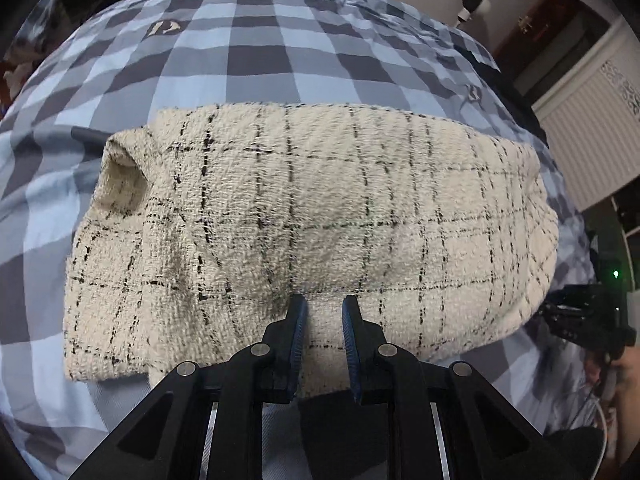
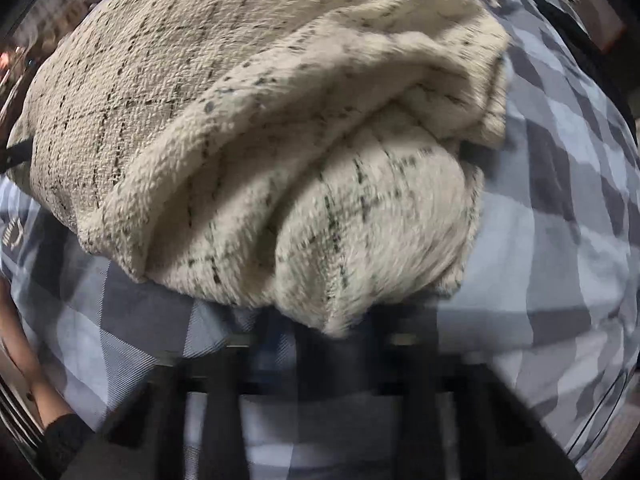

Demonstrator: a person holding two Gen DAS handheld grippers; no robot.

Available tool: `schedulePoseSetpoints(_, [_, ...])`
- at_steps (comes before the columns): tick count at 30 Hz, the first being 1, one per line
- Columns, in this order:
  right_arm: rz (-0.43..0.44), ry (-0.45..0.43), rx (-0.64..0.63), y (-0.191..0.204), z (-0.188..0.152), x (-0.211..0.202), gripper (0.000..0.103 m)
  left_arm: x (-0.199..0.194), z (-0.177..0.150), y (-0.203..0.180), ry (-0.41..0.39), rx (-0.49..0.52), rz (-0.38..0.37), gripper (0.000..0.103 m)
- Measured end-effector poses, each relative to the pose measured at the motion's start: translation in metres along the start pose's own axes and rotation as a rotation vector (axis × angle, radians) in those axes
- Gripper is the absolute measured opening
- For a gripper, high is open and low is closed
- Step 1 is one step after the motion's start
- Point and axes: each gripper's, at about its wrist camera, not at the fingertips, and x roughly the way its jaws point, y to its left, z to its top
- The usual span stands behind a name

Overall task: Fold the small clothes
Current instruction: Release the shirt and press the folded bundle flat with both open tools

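Observation:
A cream garment (image 1: 312, 216) with thin black check lines lies folded on a blue and grey checked sheet (image 1: 256, 52). My left gripper (image 1: 324, 304) is at its near edge, its blue-padded fingers a little apart with the cloth's edge between them. In the right wrist view the same garment (image 2: 280, 140) is bunched in thick folds, and a fold hangs down over my right gripper (image 2: 340, 332). That view is blurred by motion, so the fingers are dark smears and their grip is unclear.
The checked sheet (image 2: 560, 200) covers the whole surface. The other gripper (image 1: 584, 312) shows at the right edge of the left wrist view. A white camera (image 1: 474, 4) sits on the far wall. A hand in a dark sleeve (image 2: 48, 420) is at lower left.

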Motion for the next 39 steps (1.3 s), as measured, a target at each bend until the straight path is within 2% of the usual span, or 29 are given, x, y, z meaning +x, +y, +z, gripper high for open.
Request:
schedulePoseSetpoints(3, [0.062, -0.025, 0.048, -0.014, 0.0, -0.006, 0.007, -0.001, -0.002, 0.002, -0.005, -0.013, -0.008, 0.017])
schedulePoseSetpoints(8, [0.091, -0.14, 0.219, -0.047, -0.017, -0.029, 0.006, 0.001, -0.005, -0.002, -0.003, 0.01, -0.001, 0.017])
schedulePoseSetpoints(10, [0.038, -0.139, 0.256, -0.045, -0.022, -0.024, 0.006, 0.0, -0.004, -0.001, -0.004, 0.016, -0.002, 0.017])
schedulePoseSetpoints(12, [0.021, -0.133, 0.315, -0.051, -0.026, -0.021, 0.005, 0.0, -0.004, 0.003, -0.011, 0.003, 0.007, 0.017])
schedulePoseSetpoints(13, [0.008, -0.118, 0.352, -0.057, -0.029, -0.017, 0.0, 0.001, -0.004, 0.004, -0.009, -0.004, 0.009, 0.017])
schedulePoseSetpoints(14, [-0.135, -0.089, 0.397, -0.07, -0.035, -0.011, 0.0, 0.001, -0.004, 0.007, -0.001, -0.021, 0.0, 0.017])
schedulePoseSetpoints(15, [-0.216, -0.1, 0.445, -0.085, -0.043, -0.012, 0.0, 0.0, -0.004, 0.007, -0.002, -0.028, 0.001, 0.017])
schedulePoseSetpoints(16, [-0.238, -0.086, 0.5, -0.102, -0.054, -0.012, 0.0, -0.003, -0.002, 0.004, -0.003, -0.029, 0.016, 0.017])
schedulePoseSetpoints(19, [-0.071, -0.124, 0.589, -0.119, -0.077, -0.027, 0.003, -0.015, 0.002, -0.007, -0.029, -0.006, 0.094, 0.017])
schedulePoseSetpoints(21, [-0.014, -0.17, 0.561, -0.106, -0.079, -0.041, 0.027, -0.031, 0.007, -0.016, -0.091, 0.034, 0.144, 0.017])
schedulePoseSetpoints(22, [0.002, -0.208, 0.497, -0.092, -0.073, -0.049, 0.067, -0.037, 0.008, -0.018, -0.117, 0.047, 0.161, 0.018])
schedulePoseSetpoints(23, [-0.005, -0.235, 0.444, -0.079, -0.063, -0.053, 0.101, -0.045, 0.009, -0.018, -0.151, 0.056, 0.186, 0.018])
schedulePoseSetpoints(26, [-0.073, -0.304, 0.253, -0.055, -0.042, -0.058, 0.102, -0.056, 0.012, -0.003, -0.171, 0.009, 0.214, 0.018])
schedulePoseSetpoints(28, [-0.102, -0.269, 0.175, -0.049, -0.021, -0.045, 0.102, -0.052, 0.013, 0.012, -0.132, -0.04, 0.215, 0.018])
schedulePoseSetpoints(30, [-0.095, -0.191, 0.131, -0.049, 0.001, -0.023, 0.102, -0.044, 0.014, 0.025, -0.1, -0.076, 0.229, 0.018])
schedulePoseSetpoints(32, [-0.097, -0.151, 0.105, -0.05, 0.013, -0.005, 0.101, -0.034, 0.016, 0.033, -0.084, -0.079, 0.233, 0.018])
schedulePoseSetpoints(33, [-0.082, -0.153, 0.107, -0.053, 0.016, -0.003, 0.094, -0.029, 0.014, 0.033, -0.077, -0.07, 0.236, 0.018])
schedulePoseSetpoints(35, [-0.001, -0.184, 0.096, -0.055, 0.018, 0.001, 0.02, -0.019, 0.013, 0.029, -0.069, -0.018, 0.266, 0.018])
schedulePoseSetpoints(37, [0.031, -0.187, 0.117, -0.059, 0.013, 0.003, 0.011, -0.013, 0.01, 0.022, -0.078, 0.046, 0.314, 0.018])
schedulePoseSetpoints(39, [-0.005, -0.222, 0.117, -0.054, 0.0, -0.004, 0.009, -0.009, 0.006, 0.016, -0.09, 0.094, 0.364, 0.018])
